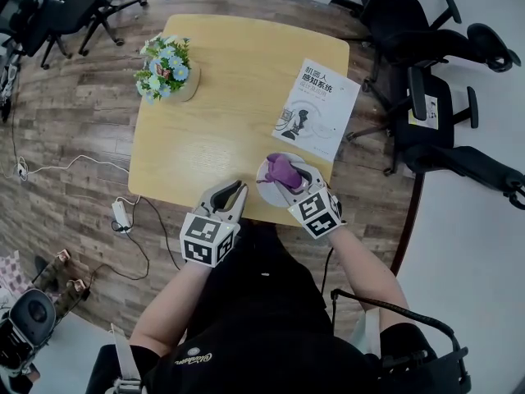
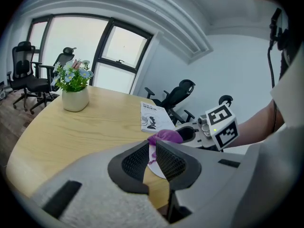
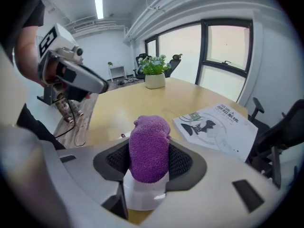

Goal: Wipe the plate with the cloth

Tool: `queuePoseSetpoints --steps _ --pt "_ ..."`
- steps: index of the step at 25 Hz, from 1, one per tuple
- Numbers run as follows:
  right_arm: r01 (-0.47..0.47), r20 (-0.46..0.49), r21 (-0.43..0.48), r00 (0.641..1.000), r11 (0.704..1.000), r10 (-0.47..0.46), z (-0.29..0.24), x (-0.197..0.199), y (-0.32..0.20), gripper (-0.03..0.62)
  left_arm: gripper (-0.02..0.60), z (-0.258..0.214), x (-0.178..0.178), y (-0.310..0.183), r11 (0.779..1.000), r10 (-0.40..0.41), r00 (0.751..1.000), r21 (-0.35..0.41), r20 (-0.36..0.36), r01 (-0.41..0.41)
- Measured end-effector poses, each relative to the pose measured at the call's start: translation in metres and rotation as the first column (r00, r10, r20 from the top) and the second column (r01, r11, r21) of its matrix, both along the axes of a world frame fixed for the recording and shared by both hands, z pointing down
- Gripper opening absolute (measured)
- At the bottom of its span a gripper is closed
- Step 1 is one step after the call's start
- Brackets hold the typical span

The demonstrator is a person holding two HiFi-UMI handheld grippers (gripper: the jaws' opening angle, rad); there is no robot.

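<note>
The right hand-held gripper (image 3: 149, 156) is clenched on a bunched purple terry cloth (image 1: 282, 169). The wad stands up between its jaws, with its long axis running along them. Straight below lies the small round white plate (image 3: 142, 194), near the front edge of the pale wooden bench (image 1: 213, 121). The coming wipe turns on that relation: the cloth sits over the plate's middle rather than off to one side, so the right side is the one placed to work.

The left hand-held gripper (image 2: 149, 148) hangs just left of the plate and points towards it. Its jaws are drawn almost together with nothing between them; only a sliver of plate and cloth shows through the slit.

Whether the cloth actually presses on the plate is hard to say — it probably rests on it or just above. In the head view the right gripper covers the plate's near rim, and no stain can be made out.
</note>
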State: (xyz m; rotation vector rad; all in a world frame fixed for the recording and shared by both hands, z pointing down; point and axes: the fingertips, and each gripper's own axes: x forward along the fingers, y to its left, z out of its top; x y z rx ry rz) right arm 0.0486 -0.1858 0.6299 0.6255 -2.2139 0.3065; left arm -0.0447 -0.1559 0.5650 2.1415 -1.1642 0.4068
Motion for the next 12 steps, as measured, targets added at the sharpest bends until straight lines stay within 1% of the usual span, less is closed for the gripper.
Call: queuePoseSetpoints --steps 2,4,7,12 --pt "-0.046 -0.008 0.011 0.999 0.999 0.046 0.000 0.011 -0.016 0.189 0.049 0.001 0.000 0.002 1.000 -0.001 1.000 -0.004 -0.003 0.001" --pt "-0.063 -0.014 0.025 0.998 0.998 0.064 -0.001 0.017 -0.026 0.189 0.049 0.001 0.001 0.002 1.000 0.000 1.000 -0.006 -0.003 0.000" --pt "-0.058 -0.010 0.021 0.998 0.998 0.058 -0.003 0.015 -0.023 0.189 0.049 0.002 0.002 0.004 1.000 0.006 1.000 -0.010 -0.003 -0.006" --pt "-0.015 0.007 -0.014 1.000 1.000 0.015 -0.003 -0.002 0.011 0.189 0.049 0.001 0.003 0.005 1.000 0.015 1.000 -0.013 -0.007 -0.015"
